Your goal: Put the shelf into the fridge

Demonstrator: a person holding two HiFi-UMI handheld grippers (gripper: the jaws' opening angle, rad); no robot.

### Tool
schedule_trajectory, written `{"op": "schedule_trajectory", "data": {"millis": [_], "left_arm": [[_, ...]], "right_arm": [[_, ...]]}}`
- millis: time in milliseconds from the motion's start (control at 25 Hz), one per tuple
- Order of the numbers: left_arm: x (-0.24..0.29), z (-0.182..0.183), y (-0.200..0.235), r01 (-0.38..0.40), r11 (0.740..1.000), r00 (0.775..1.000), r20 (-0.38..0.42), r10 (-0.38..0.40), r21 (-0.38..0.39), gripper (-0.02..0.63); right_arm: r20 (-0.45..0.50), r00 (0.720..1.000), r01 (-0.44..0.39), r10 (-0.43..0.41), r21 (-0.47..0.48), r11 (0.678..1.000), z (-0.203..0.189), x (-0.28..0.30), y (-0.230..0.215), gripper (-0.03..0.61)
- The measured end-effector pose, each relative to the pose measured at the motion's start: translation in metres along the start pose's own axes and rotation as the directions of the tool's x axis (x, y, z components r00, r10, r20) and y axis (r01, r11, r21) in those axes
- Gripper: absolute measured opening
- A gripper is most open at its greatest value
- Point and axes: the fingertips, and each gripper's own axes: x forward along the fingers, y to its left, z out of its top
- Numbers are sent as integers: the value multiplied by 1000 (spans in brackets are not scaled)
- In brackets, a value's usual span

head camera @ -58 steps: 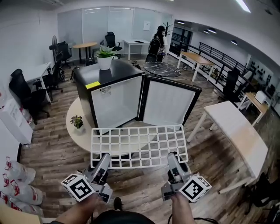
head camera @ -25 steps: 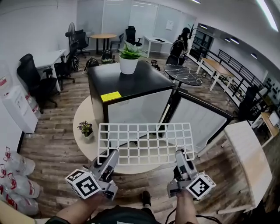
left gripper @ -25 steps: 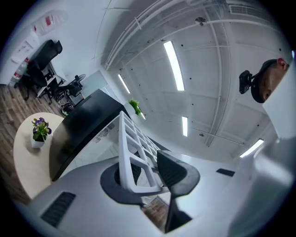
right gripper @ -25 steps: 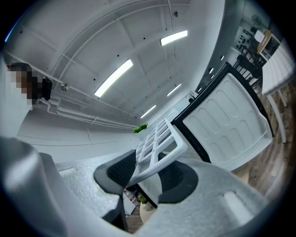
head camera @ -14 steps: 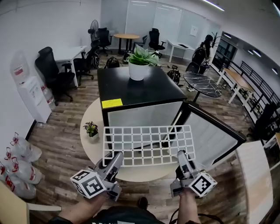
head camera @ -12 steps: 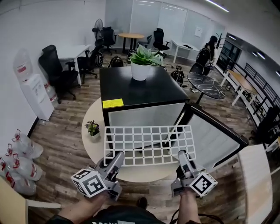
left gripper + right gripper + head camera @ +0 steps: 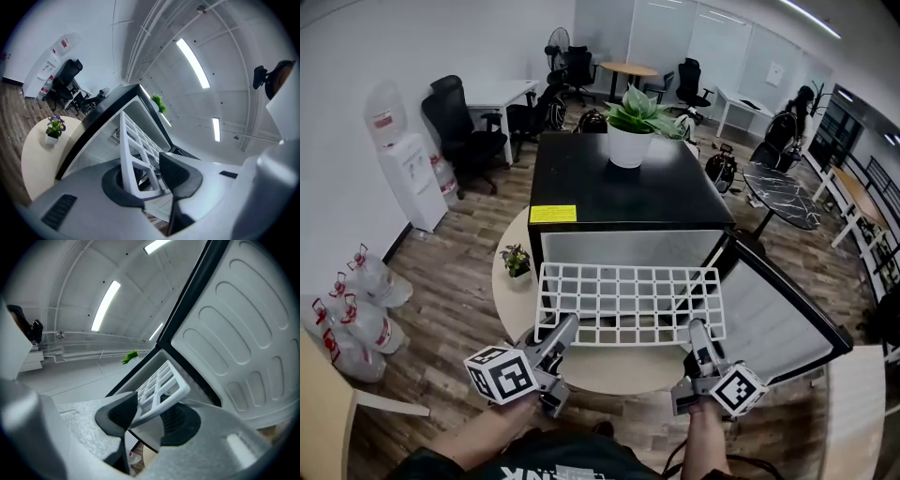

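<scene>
Only the right gripper view shows ribs on the fridge door (image 7: 243,324).

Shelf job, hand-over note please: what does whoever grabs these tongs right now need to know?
Left tongs: shut on the near left edge of the white plastic grid shelf.
Right tongs: shut on its near right edge.
Shelf is held about level in front of the black mini fridge, whose door stands open to the right.
Done: shelf lifted and brought to the opening.
Left: slide it inside, release.
</scene>
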Motion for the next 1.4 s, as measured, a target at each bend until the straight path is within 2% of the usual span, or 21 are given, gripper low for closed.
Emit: {"op": "schedule_trajectory", "data": {"millis": [40,120,280,360,480,560,600,680,760,880,960,1040,1120,1160,1200,1240,1320,1400], "left_arm": [[4,-1,1,-9,1000,1000,0,9,-3,110],[7,-3,4,-27,1000,1000,-1,27,-7,110],[9,-8,10,-53,999,999,0,53,-10,110],[12,-11,16,-64,998,998,-3,64,-9,110],[17,-13,25,-73,997,997,-6,73,-5,112],[18,-15,31,-83,997,997,-8,83,-11,112],[19,-16,33,-90,996,996,-10,90,-19,112],[20,-19,35,-102,994,995,-11,102,-32,112],[22,-19,35,-109,994,994,-8,109,-32,112],[25,-19,40,-125,992,992,-5,125,-35,112],[26,-19,43,-132,991,991,-4,132,-38,112],[27,-20,45,-137,990,991,-3,137,-39,112],[29,-21,46,-142,989,990,-5,142,-44,112],[30,-21,47,-145,988,989,-5,145,-48,112],[31,-21,48,-148,988,989,-5,147,-51,112],[32,-21,48,-150,987,989,-5,150,-52,112],[34,-20,50,-152,987,988,-3,152,-54,112],[36,-21,51,-150,986,989,-7,150,-68,112]], "right_arm": [[-13,1000,6,-6,-10,1000,2,3,-4,135],[-23,999,-24,26,49,998,1,11,-4,135],[-50,998,-42,44,54,998,-3,19,-12,135],[-44,995,-88,94,128,988,-8,27,-8,135],[-71,995,-65,71,78,995,-11,34,-20,135],[-72,992,-91,100,111,990,-14,41,-19,135],[-83,992,-85,93,94,992,-14,42,-21,135],[-120,993,-27,23,-28,999,-10,42,-34,135],[-140,990,2,-17,-103,995,-7,43,-43,135],[-153,988,1,-20,-121,993,-6,49,-49,135],[-155,988,-16,3,-82,996,-8,55,-48,135],[-144,987,-64,66,20,998,-12,60,-40,135],[-104,977,-164,185,183,969,-15,68,-21,135],[-95,973,-187,210,209,960,-15,70,-17,135],[-109,976,-168,187,164,972,-13,70,-22,135],[-133,982,-122,131,73,990,-10,68,-33,135],[-160,986,-51,39,-70,996,-5,66,-49,135],[-159,986,-61,51,-59,996,-5,68,-47,135]]}}
